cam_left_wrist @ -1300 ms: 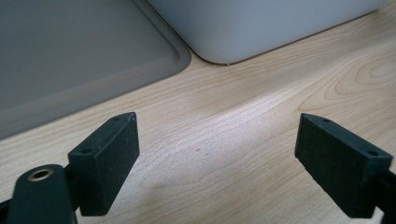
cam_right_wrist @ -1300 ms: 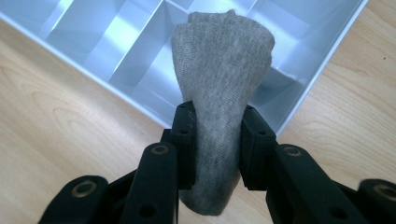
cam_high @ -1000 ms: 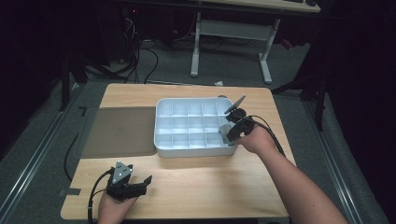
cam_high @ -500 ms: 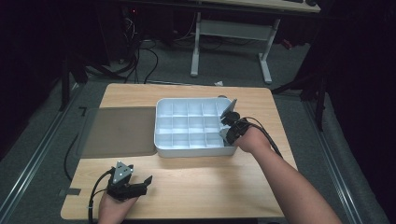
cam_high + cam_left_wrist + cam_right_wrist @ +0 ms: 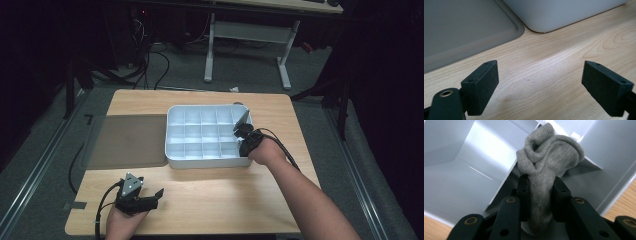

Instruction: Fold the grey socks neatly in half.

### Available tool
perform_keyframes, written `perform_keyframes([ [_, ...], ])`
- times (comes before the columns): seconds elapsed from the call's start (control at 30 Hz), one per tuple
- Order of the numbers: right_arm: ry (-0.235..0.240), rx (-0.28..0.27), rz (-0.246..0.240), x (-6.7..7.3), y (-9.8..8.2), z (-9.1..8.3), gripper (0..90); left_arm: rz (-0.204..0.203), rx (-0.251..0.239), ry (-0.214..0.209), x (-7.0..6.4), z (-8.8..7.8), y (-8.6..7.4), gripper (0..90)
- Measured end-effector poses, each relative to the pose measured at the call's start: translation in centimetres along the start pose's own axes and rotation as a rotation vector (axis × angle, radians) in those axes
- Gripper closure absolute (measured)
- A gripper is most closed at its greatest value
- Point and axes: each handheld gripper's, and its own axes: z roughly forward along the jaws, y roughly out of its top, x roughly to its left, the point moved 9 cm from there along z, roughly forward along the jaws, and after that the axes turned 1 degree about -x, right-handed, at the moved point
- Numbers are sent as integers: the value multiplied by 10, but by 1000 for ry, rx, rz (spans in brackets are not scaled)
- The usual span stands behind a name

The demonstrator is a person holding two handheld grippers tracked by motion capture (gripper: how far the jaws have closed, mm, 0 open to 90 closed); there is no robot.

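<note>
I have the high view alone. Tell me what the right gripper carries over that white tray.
Observer: The right gripper is shut on a bunched grey sock; the jaws pinch it on both sides.
Operator: Report where the sock hangs.
Observer: Its bundled end sits over a divider of the white tray, near the tray's right edge, not yet settled in a compartment.
Operator: Give me the left gripper's jaws.
Observer: The left gripper is open, with bare wooden table between its jaws. Ahead of it lie the grey mat's rounded corner and the tray's outer wall.
</note>
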Motion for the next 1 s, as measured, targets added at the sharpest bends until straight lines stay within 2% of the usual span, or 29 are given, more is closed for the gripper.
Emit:
perform_keyframes([
  [0.33,14,-17,22,1,-1,3,707,2,10,-9,-3,1,-1,146],
  [0.37,14,-20,11,1,-1,4,703,2,11,-10,-3,1,-1,147],
  [0.53,23,-30,9,1,-1,3,646,2,12,-13,-3,1,-1,148],
  [0.57,28,-28,25,2,-2,2,635,2,12,-13,-3,1,-1,148],
  [0.7,32,-46,14,0,-1,-6,627,-7,13,-21,-4,1,-1,152],
  [1.0,56,-111,22,-1,3,-36,608,-22,14,-40,-3,1,-2,159],
])
